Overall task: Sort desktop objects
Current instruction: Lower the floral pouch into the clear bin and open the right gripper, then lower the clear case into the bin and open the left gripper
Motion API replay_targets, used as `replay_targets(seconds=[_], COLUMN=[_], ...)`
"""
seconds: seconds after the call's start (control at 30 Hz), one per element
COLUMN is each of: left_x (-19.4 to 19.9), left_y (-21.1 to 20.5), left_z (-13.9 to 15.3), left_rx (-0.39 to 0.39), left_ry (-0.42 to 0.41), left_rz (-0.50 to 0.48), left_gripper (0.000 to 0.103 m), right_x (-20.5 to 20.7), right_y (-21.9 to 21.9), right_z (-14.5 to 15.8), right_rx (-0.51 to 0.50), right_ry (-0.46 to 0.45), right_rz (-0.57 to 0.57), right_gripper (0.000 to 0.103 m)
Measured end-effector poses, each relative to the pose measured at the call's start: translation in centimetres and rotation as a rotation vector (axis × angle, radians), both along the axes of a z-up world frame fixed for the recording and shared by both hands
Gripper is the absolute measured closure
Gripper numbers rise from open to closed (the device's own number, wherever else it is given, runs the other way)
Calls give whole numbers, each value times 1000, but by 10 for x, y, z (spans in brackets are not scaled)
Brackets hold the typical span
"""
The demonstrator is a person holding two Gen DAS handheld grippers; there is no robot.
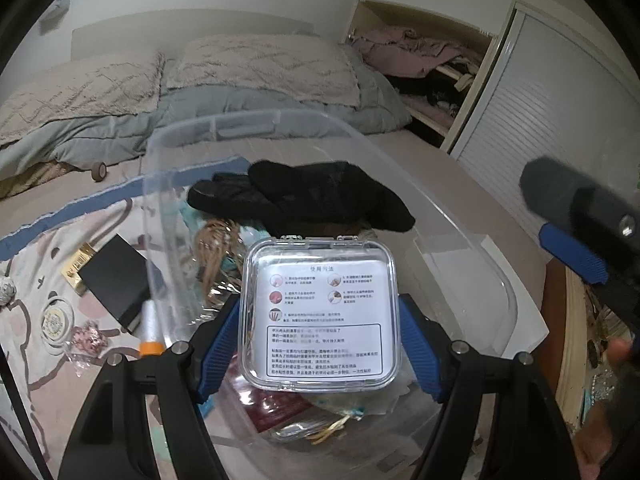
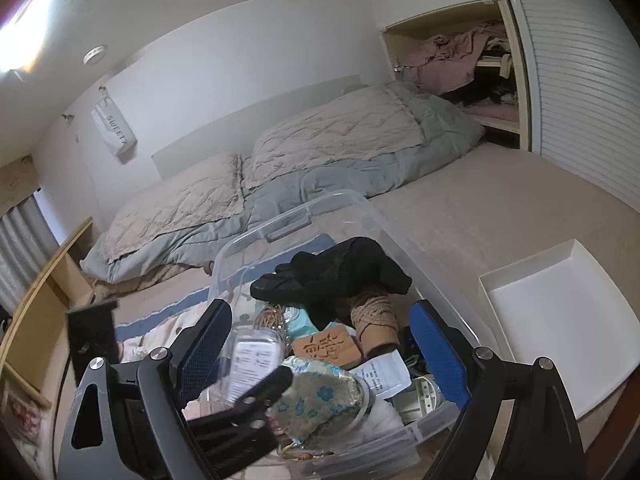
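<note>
The left claw (image 1: 320, 316) grips a clear square plastic case (image 1: 322, 314) by its sides, above an open transparent storage bin (image 1: 452, 216) on a bed. The case's white label carries printed Chinese instructions with small pictures, headed "使用方法". The right claw (image 2: 320, 354) hangs wide and empty over the bin, above a wooden block (image 2: 328, 346) carved with a Chinese character. A white wall bag (image 2: 114, 130) reads "SWEET".

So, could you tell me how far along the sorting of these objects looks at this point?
Partly done: the clear bin already holds black gloves, a carved wooden block and other small items. In hand: the left gripper holds a clear case over the bin; the right gripper is open and empty. Left: a black box, an orange-capped tube and trinkets outside on the blanket.
</note>
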State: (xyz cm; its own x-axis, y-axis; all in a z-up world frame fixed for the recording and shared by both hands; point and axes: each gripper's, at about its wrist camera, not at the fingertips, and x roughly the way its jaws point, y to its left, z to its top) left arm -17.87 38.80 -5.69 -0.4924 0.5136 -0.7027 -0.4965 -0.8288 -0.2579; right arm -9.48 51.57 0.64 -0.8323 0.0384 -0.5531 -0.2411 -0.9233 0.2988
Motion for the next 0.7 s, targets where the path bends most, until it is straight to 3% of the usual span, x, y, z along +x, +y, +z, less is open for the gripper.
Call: replay_targets(seconds=[0.33,0.63,0.67,0.7], left_x=[-2,1,2,2], left_y=[17,26,28,28], left_z=[-17,-17,-17,-17], left_rx=[-70,-77,-82,-83], left_ry=[-47,-51,-47,-51], left_rz=[-9,-51,-58,-54], left_gripper=[28,28,23,8], right_x=[1,2,2,3], right_y=[11,19,20,21], right_z=[-4,-9,-9,-9], right_rx=[-32,-60,-61,-66], right_ry=[-25,-38,-38,-36], right_rz=[-32,-44,-44,-46], right_gripper=[12,12,12,12])
